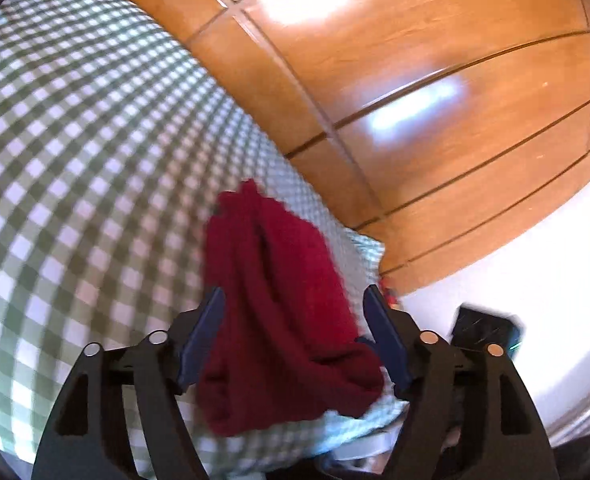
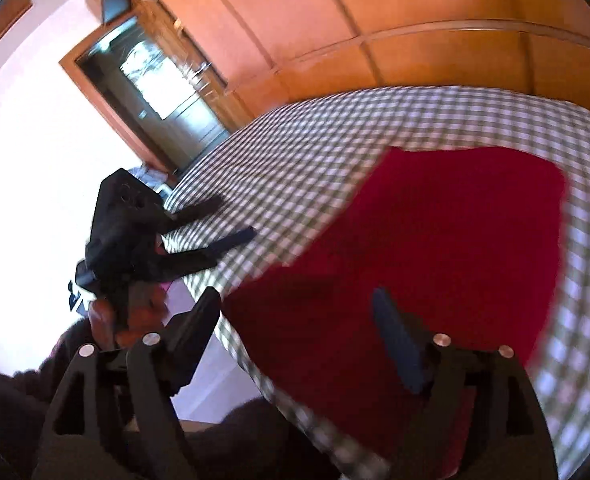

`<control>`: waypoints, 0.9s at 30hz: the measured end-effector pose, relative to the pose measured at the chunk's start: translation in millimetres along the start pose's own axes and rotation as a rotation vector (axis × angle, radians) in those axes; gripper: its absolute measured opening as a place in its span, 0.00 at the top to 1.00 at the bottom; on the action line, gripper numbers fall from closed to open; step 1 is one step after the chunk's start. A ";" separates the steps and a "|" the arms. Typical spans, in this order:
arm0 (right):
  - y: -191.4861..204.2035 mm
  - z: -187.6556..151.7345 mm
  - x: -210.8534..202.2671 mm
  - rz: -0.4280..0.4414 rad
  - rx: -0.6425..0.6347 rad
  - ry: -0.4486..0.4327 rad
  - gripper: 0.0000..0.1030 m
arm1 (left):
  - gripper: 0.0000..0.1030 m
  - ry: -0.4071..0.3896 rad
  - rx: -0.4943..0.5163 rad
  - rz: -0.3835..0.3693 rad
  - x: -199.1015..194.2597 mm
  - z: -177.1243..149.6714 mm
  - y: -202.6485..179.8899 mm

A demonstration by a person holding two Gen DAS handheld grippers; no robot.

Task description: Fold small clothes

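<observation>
A dark red garment (image 1: 283, 308) lies bunched on the green-and-white checked bed cover (image 1: 75, 168), close to the bed's near edge. My left gripper (image 1: 295, 300) is open, its blue-padded fingers (image 1: 207, 320) on either side of the bunched cloth, holding nothing. In the right wrist view the same red garment (image 2: 435, 248) spreads flat over the checked cover (image 2: 315, 152). My right gripper (image 2: 295, 304) is open above its near edge. The left gripper (image 2: 231, 240) also shows there, at the left over the bed's edge, jaws apart.
A wooden wardrobe (image 1: 415, 80) stands behind the bed. A doorway (image 2: 155, 92) opens in the white wall at the left. A dark device (image 1: 487, 332) sits beyond the bed's corner. The holder's hand (image 2: 135, 308) is beside the bed edge.
</observation>
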State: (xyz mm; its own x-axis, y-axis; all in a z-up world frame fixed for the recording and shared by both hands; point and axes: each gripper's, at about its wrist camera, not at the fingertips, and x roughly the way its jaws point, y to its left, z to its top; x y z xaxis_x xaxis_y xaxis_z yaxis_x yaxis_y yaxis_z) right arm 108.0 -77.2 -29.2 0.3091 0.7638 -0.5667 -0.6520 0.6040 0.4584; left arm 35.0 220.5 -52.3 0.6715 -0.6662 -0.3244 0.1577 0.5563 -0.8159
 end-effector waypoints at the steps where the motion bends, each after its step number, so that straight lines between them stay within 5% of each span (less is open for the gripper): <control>1: -7.4 -10.1 -12.1 -0.028 0.012 -0.012 0.22 | 0.29 0.005 -0.003 -0.026 -2.0 1.9 -4.3; 7: -42.0 -69.3 -47.6 -0.265 0.043 0.010 0.21 | 0.25 0.130 0.038 -0.068 22.4 4.4 -33.2; 13: -54.4 -99.5 -32.7 -0.340 0.055 0.065 0.22 | 0.24 0.351 0.085 0.057 73.4 -17.7 -38.1; 15: -51.4 -99.0 -19.8 -0.348 0.053 0.072 0.23 | 0.40 0.369 0.104 0.070 78.9 -23.2 -39.8; 17: -55.0 -90.7 -6.1 -0.373 0.073 0.057 0.35 | 0.68 0.356 0.127 0.091 79.0 -25.5 -41.8; 19: -58.5 -81.0 -3.9 -0.367 0.110 0.040 0.49 | 0.81 0.331 0.148 0.095 75.9 -27.2 -44.8; 22: -46.4 -73.7 4.4 -0.358 0.091 0.028 0.73 | 0.84 0.268 0.192 0.088 61.6 -29.3 -52.6; 27: -52.5 -81.5 38.2 -0.397 0.098 0.107 0.77 | 0.85 0.294 0.168 0.198 55.5 -60.0 -15.7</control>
State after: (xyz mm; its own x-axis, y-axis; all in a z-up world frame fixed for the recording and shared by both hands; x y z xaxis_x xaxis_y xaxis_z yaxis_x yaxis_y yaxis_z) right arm 97.7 -98.3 -130.8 0.4462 0.4426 -0.7778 -0.4265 0.8693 0.2500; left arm 26.4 145.1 -86.2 0.4682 -0.6385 -0.6108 0.1793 0.7455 -0.6419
